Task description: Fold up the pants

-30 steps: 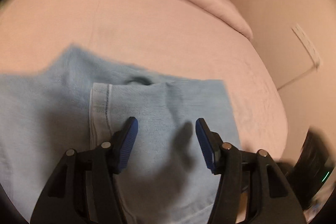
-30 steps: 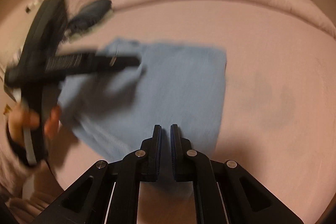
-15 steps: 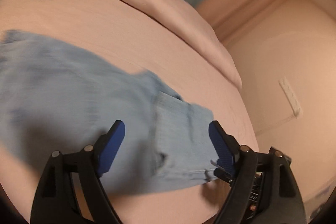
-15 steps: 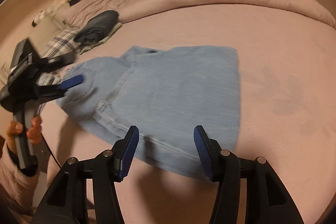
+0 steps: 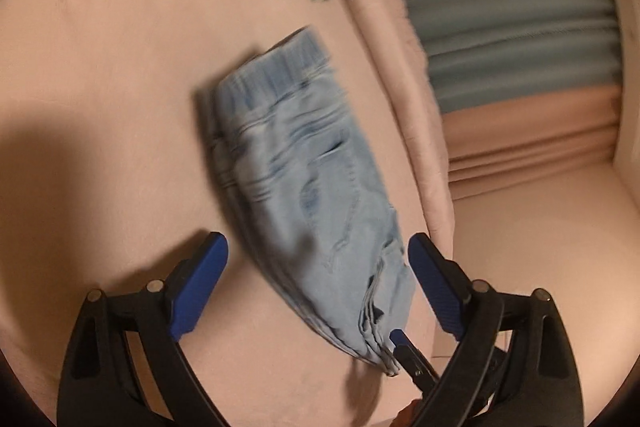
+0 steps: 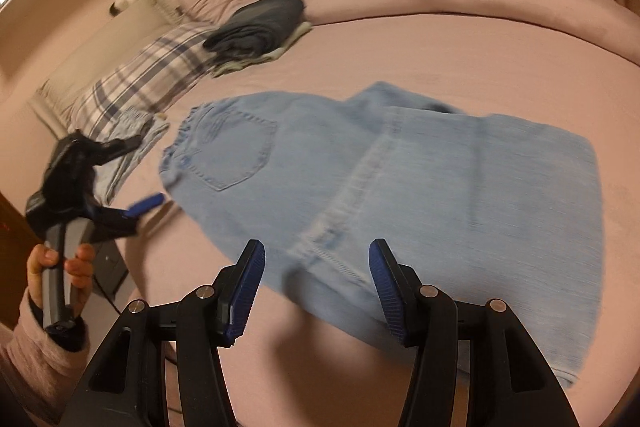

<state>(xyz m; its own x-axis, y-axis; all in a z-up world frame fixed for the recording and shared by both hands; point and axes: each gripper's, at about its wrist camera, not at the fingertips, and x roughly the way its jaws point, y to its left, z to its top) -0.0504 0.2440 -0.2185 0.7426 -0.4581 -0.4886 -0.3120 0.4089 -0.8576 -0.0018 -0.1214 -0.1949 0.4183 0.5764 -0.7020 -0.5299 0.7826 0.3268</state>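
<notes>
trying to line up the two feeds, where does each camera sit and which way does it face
Left wrist: sits on the left claw, looks down along the folded jeans from the waistband side toward the curtain; its own open fingers show.
Right wrist: sits on the right claw, looks across the bed over the jeans toward the pillows; its open fingers, the left claw and a hand show.
Shared: jeans, bed, dark folded clothes.

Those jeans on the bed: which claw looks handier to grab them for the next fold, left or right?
Probably the right claw. It is open directly over the near edge of the light blue jeans. The left claw, whose pads have just been opening, stands beside the waistband end with nothing between them.
</notes>
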